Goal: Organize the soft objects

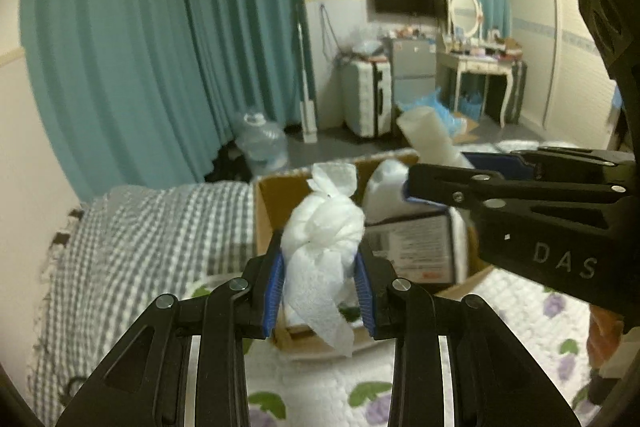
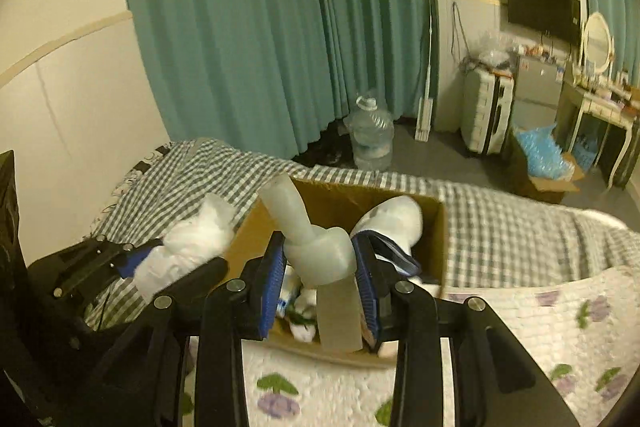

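My left gripper [image 1: 320, 275] is shut on a knotted white cloth bundle [image 1: 324, 227] and holds it above the near edge of an open cardboard box [image 1: 276, 195] on the bed. My right gripper [image 2: 320, 267] is shut on a knotted pale grey cloth strip [image 2: 316, 247] and holds it over the same box [image 2: 436, 227]. The right gripper also shows in the left wrist view [image 1: 440, 183] with the grey strip [image 1: 428, 135]. The left gripper [image 2: 132, 263] with the white bundle [image 2: 188, 243] shows in the right wrist view. White soft items [image 2: 400, 219] lie in the box.
The box sits on a bed with a grey checked blanket [image 1: 152, 247] and a white quilt with purple flowers [image 2: 520, 327]. Teal curtains [image 2: 260, 27], a water jug [image 2: 370, 139], a suitcase [image 1: 368, 99] and a dressing table [image 1: 476, 63] stand beyond.
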### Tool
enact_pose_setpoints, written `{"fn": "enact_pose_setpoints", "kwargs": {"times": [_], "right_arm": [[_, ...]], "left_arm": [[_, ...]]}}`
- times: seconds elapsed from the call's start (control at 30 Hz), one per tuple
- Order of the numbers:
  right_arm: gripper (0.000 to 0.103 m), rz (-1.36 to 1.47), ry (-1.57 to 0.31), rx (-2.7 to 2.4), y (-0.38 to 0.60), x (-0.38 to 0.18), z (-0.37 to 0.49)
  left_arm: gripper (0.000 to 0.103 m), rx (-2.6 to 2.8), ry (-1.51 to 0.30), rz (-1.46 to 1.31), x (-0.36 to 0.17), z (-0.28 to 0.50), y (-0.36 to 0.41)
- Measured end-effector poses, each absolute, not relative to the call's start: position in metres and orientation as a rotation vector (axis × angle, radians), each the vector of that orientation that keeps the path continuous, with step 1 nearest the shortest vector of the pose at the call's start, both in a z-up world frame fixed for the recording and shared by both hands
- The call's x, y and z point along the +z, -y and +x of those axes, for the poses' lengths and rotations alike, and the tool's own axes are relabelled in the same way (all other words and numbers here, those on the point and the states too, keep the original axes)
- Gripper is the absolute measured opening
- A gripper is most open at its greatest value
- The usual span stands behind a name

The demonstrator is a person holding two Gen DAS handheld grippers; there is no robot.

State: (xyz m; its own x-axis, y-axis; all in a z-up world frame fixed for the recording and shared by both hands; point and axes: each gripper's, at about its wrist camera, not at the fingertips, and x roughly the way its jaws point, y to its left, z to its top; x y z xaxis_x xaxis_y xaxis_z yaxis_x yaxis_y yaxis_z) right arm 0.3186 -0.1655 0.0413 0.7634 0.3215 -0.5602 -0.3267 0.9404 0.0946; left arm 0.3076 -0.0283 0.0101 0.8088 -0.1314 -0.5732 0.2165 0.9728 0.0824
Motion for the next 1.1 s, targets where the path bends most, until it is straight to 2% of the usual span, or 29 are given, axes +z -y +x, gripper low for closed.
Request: {"fn": "enact_pose_setpoints", "kwargs": {"times": [0.23, 0.3, 0.33, 0.37, 0.4, 0.57, 0.83, 0.93, 1.0, 1.03, 1.1], "right_arm": [[0.036, -0.007, -0.659, 0.371, 0.157, -0.011, 0.374], [0.04, 0.009, -0.647, 0.374, 0.161, -0.018, 0.38], [0.044, 0.019, -0.643, 0.376, 0.163, -0.021, 0.382], [0.057, 0.028, -0.638, 0.374, 0.165, -0.022, 0.384], [0.066, 0.031, -0.63, 0.351, 0.165, -0.023, 0.385], [0.068, 0.056, -0.598, 0.323, 0.17, -0.017, 0.38], [0.069, 0.071, -0.521, 0.284, 0.187, 0.048, 0.328], [0.076, 0.055, -0.448, 0.269, 0.193, 0.095, 0.286], [0.08, 0.046, -0.398, 0.258, 0.196, 0.124, 0.258], [0.081, 0.041, -0.372, 0.254, 0.198, 0.138, 0.243], [0.085, 0.022, -0.314, 0.249, 0.201, 0.167, 0.208]], "left_arm": [[0.034, -0.218, -0.611, 0.165, -0.023, 0.333, 0.036], [0.035, -0.211, -0.607, 0.155, -0.03, 0.337, 0.035], [0.051, -0.202, -0.62, 0.154, -0.033, 0.34, 0.036], [0.072, -0.189, -0.638, 0.151, -0.036, 0.343, 0.036], [0.077, -0.174, -0.638, 0.134, -0.038, 0.343, 0.034], [0.077, -0.161, -0.612, 0.121, -0.026, 0.332, 0.029], [0.077, -0.125, -0.485, 0.134, 0.051, 0.27, 0.024], [0.077, -0.106, -0.377, 0.143, 0.101, 0.227, 0.026], [0.083, -0.101, -0.307, 0.139, 0.129, 0.196, 0.027], [0.09, -0.097, -0.268, 0.135, 0.141, 0.181, 0.026], [0.094, -0.07, -0.164, 0.129, 0.171, 0.141, 0.029]]}}
